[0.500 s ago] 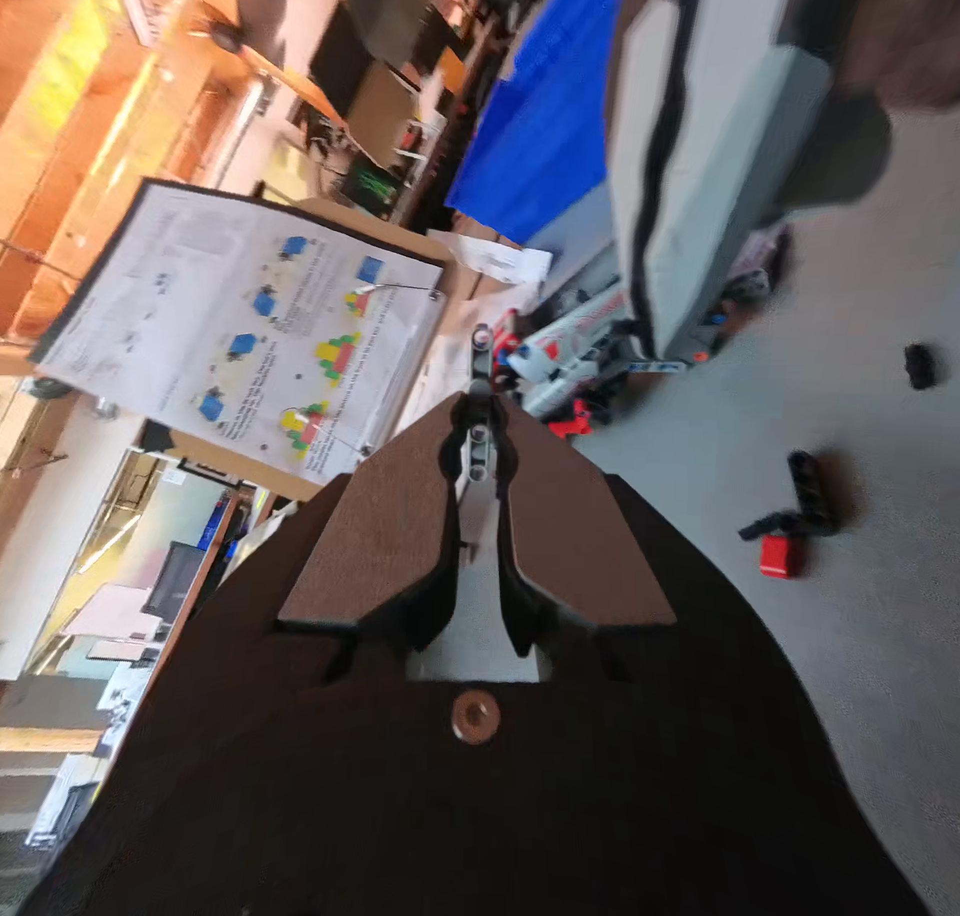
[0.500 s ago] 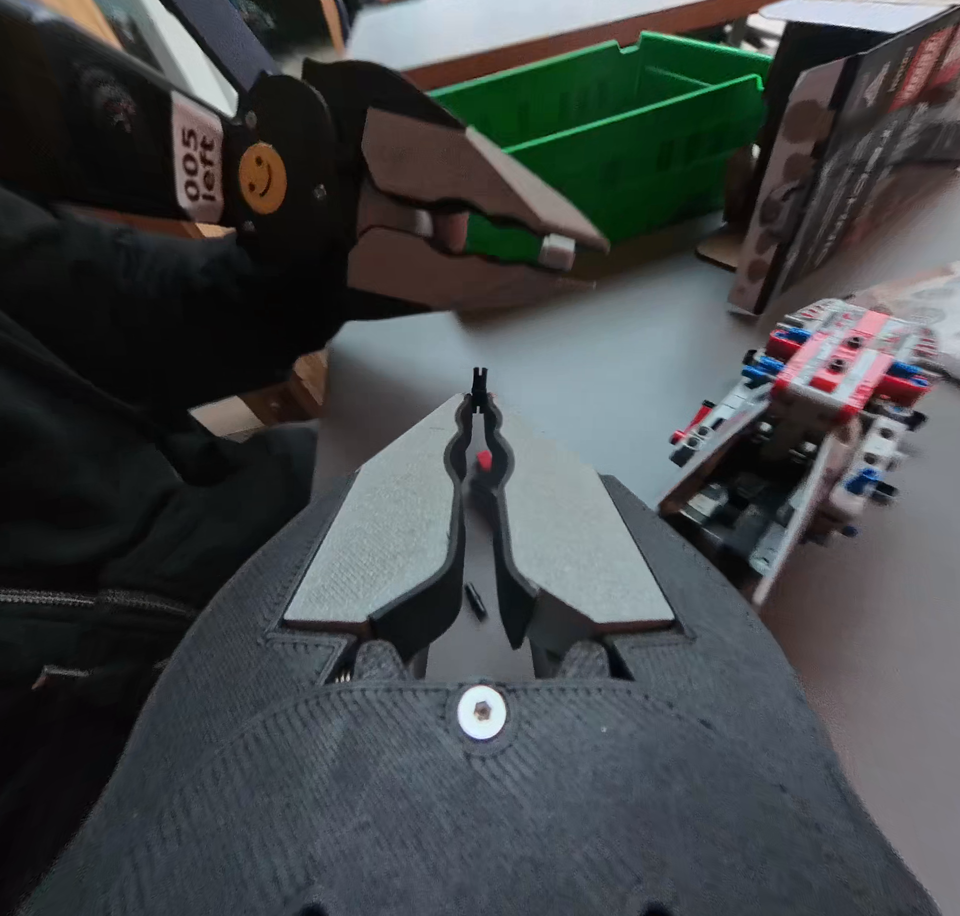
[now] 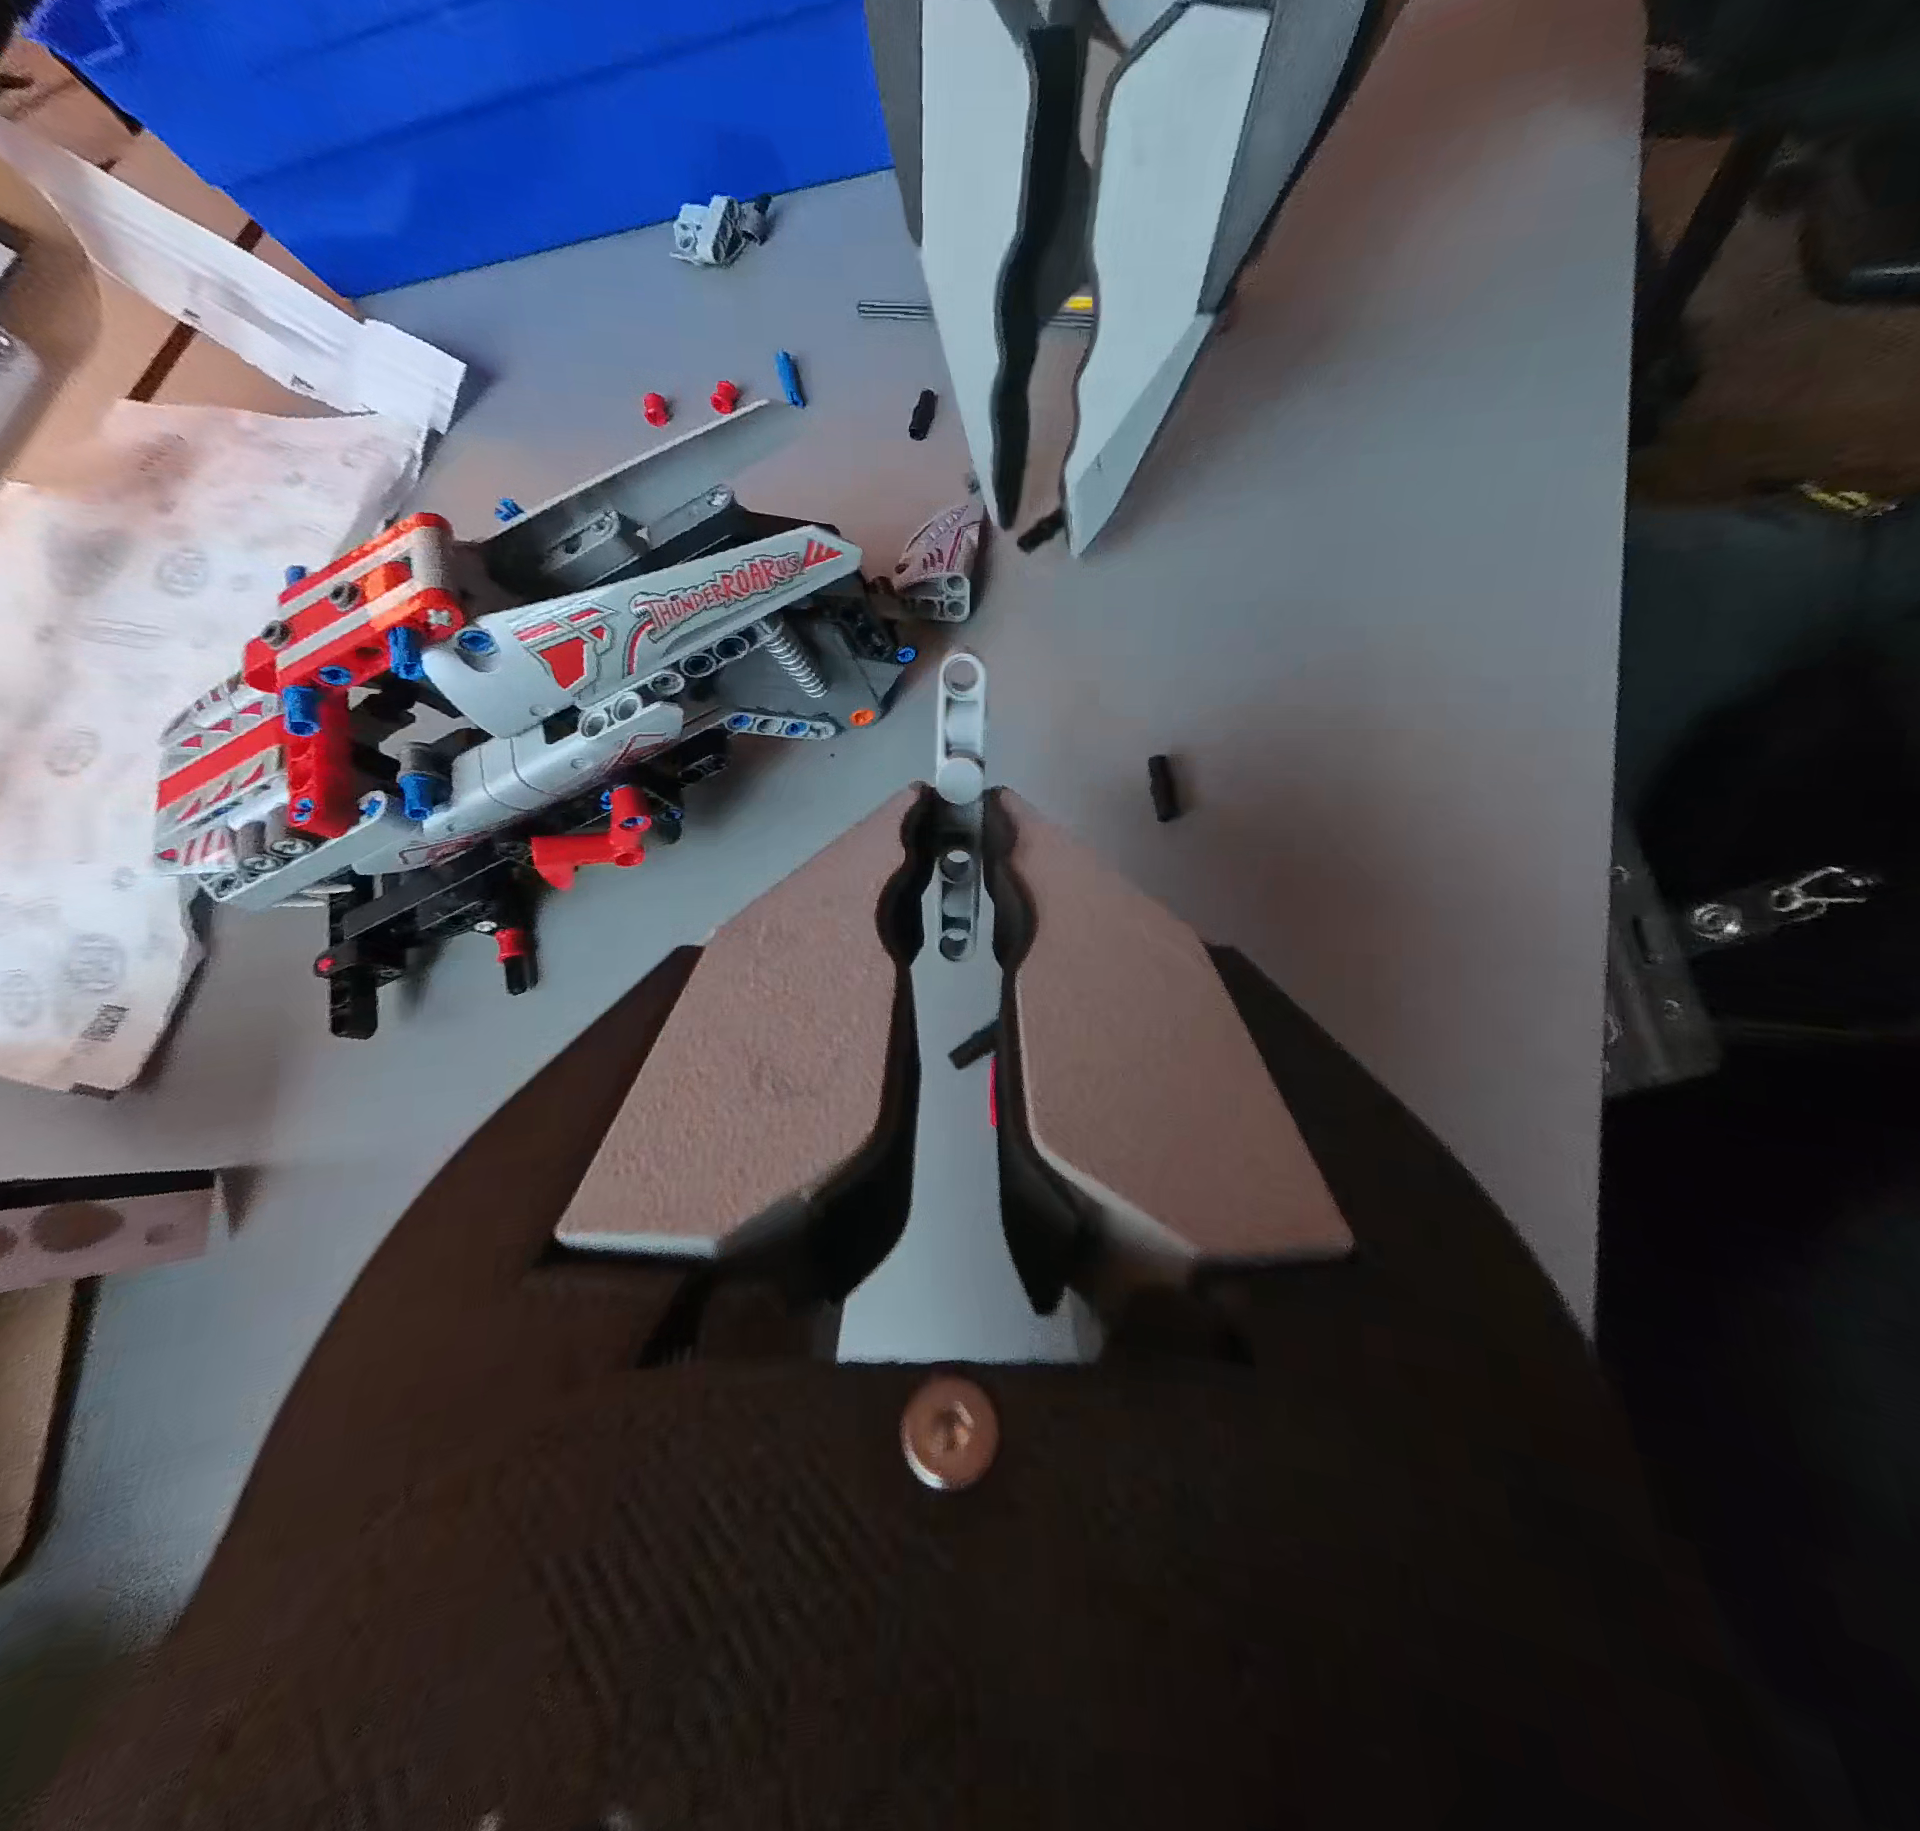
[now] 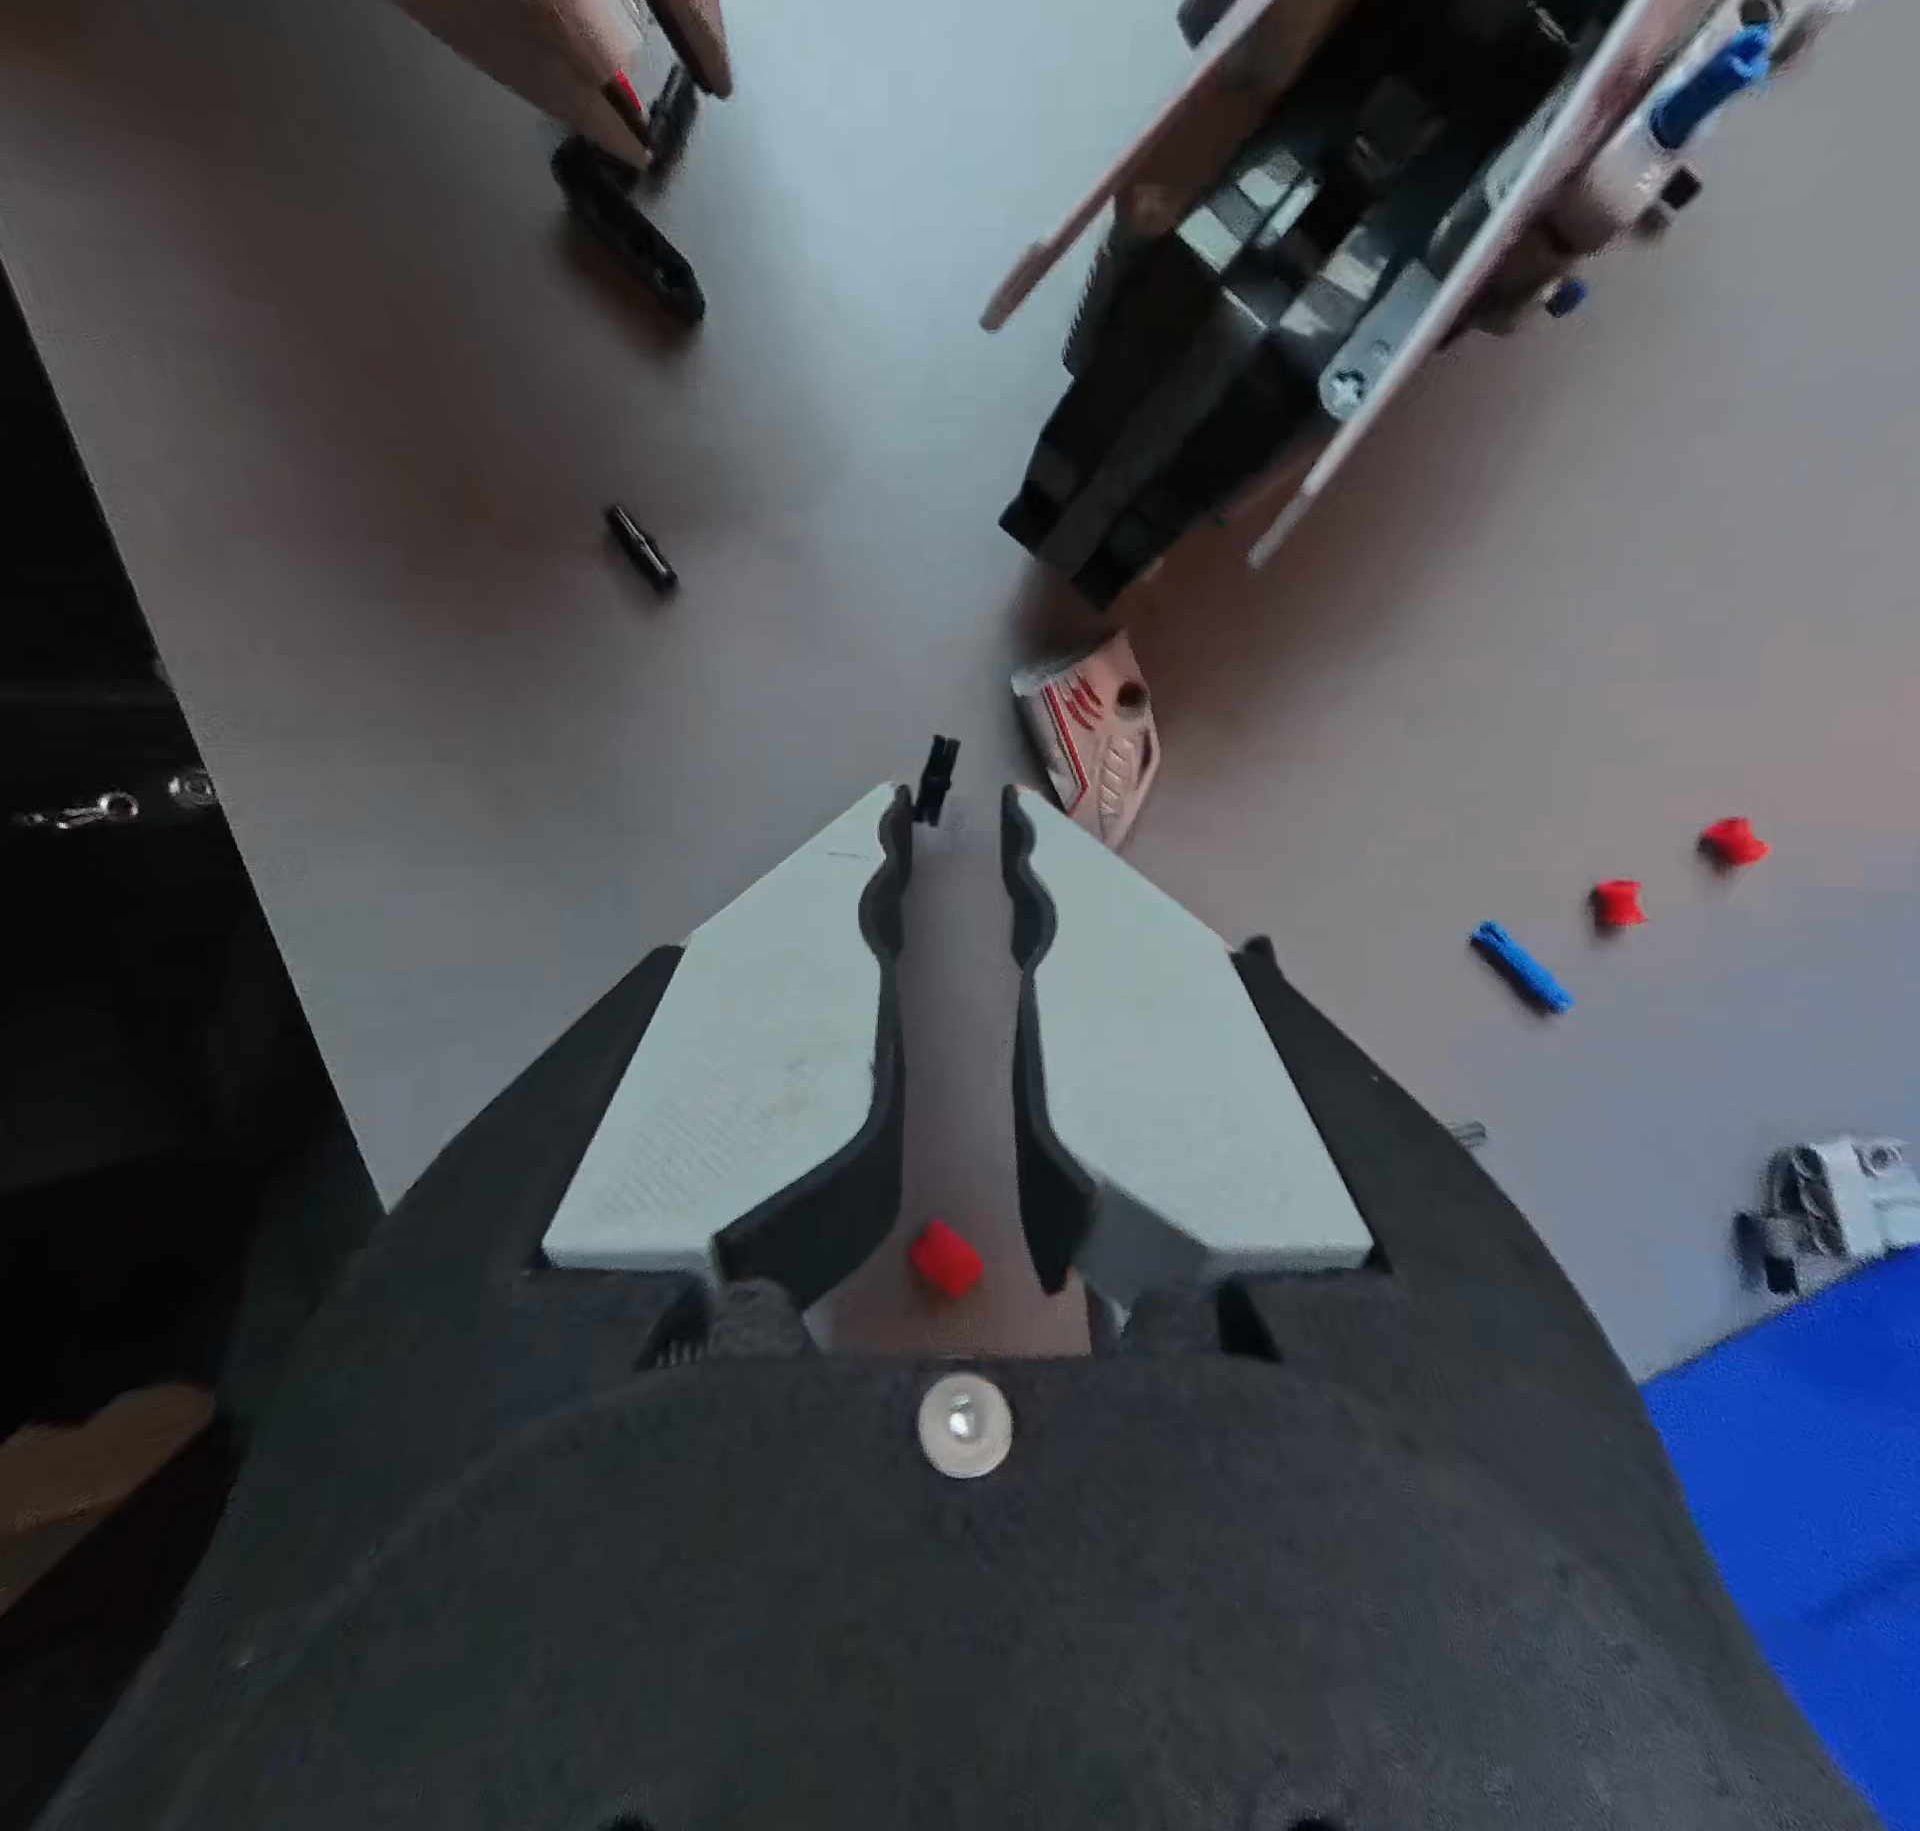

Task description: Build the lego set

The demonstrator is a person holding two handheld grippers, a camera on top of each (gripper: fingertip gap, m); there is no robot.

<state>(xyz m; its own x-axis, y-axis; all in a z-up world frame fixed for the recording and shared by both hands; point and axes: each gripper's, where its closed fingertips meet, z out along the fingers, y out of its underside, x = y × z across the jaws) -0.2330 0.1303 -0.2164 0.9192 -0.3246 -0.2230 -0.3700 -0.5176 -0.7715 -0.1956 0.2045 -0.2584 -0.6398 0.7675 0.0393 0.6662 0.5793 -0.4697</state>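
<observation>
My left gripper [image 3: 956, 794] is shut on a light grey beam [image 3: 960, 711] that sticks out past its tips, above the grey table [image 3: 1351, 638]. My right gripper [image 4: 953, 794] is open, tips down near the table. A small black pin [image 4: 935, 789] sits at its left fingertip; I cannot tell whether it rests on the table. The right gripper also shows in the left wrist view [image 3: 1042, 529], opposite my left one. The half-built red, grey and black truck [image 3: 540, 701] lies on its side to the left; it also shows in the right wrist view [image 4: 1351, 254].
Loose parts lie about: a striped grey panel [image 4: 1096, 742], two red bushes [image 4: 1618, 903], a blue pin [image 4: 1522, 966], a black pin [image 3: 1164, 786], a black beam [image 4: 623, 223]. A blue bin [image 3: 468, 67] and paper sheets [image 3: 104, 638] are at the left. The table edge [image 3: 1621, 742] runs close on the right. Across from one pair of fingers to the other is roughly 10 centimeters.
Both grippers have tipped down from a raised pose towards the table. The right gripper, shut on the black pin before, now stands open. The left gripper still holds the grey beam.
</observation>
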